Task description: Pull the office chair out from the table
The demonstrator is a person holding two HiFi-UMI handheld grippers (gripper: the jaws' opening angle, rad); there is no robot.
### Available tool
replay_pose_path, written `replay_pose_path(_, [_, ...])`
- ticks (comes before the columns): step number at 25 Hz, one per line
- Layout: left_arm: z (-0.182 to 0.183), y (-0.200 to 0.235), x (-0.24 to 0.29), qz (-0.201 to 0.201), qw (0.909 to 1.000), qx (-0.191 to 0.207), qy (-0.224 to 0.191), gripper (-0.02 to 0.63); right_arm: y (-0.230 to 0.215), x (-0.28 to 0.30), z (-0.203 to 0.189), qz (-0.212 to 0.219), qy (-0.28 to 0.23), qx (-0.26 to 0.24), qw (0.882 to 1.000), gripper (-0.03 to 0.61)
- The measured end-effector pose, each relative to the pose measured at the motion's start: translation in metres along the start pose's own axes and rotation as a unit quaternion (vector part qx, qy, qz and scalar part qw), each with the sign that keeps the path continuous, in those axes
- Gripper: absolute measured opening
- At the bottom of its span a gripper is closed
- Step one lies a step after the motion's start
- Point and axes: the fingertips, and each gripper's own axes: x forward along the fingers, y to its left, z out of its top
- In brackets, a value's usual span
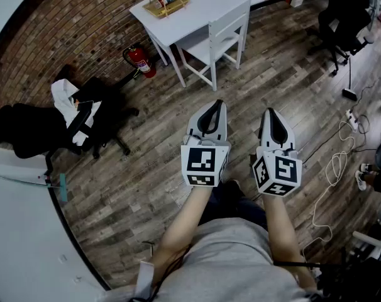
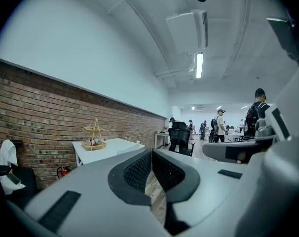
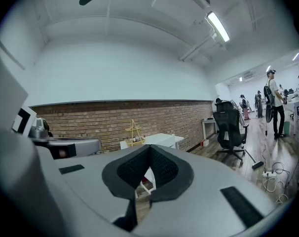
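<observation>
By the left table's [image 1: 14, 231] edge, standing on castors: black office chair [image 1: 33, 131], white cloth [image 1: 68, 102] draped over it. Holding left gripper [image 1: 214, 106] and right gripper [image 1: 270, 113] side by side, nearly level, jaws closed, gripping nothing. Counting two office chairs, two tables, one white chair [image 1: 215, 43].

I see a red-brick wall [image 1: 65, 36] topped by white plaster [image 2: 65, 48]. Grey-brown wood-plank floor [image 1: 153, 168] runs out from that wall, a red fire extinguisher [image 1: 140, 61] stands at its foot, and a ceiling strip light [image 2: 199, 65] glows above it.
</observation>
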Motion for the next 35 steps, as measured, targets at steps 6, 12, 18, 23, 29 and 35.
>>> replay_pose_path(6, [0.0, -0.002, 0.007, -0.002, 1.0, 0.006, 0.0, 0.014, -0.004, 0.005, 0.0, 0.001, 0.002, 0.001, 1.0, 0.015])
replay_pose_path(12, [-0.001, -0.003, 0.011, -0.001, 1.0, 0.006, 0.003, 0.015, -0.007, 0.009, -0.001, 0.003, 0.002, 0.003, 1.0, 0.015])
replay_pose_path(18, [-0.003, -0.006, 0.021, -0.002, 0.9999, 0.009, 0.004, 0.015, -0.014, 0.013, -0.004, 0.017, 0.005, 0.021, 1.0, 0.015])
replay_pose_path(23, [-0.005, -0.02, 0.037, -0.007, 0.9999, 0.002, 0.009, 0.015, -0.027, 0.019, -0.004, 0.028, 0.01, 0.01, 1.0, 0.015])
replay_pose_path(29, [-0.019, -0.038, 0.05, -0.001, 0.9997, 0.002, 0.024, 0.015, -0.051, 0.023, -0.011, 0.046, 0.026, 0.005, 0.999, 0.015])
replay_pose_path(35, [-0.026, -0.039, 0.057, 0.015, 0.9994, 0.0, 0.031, 0.015, -0.067, 0.026, -0.019, 0.05, 0.035, 0.016, 0.998, 0.015])
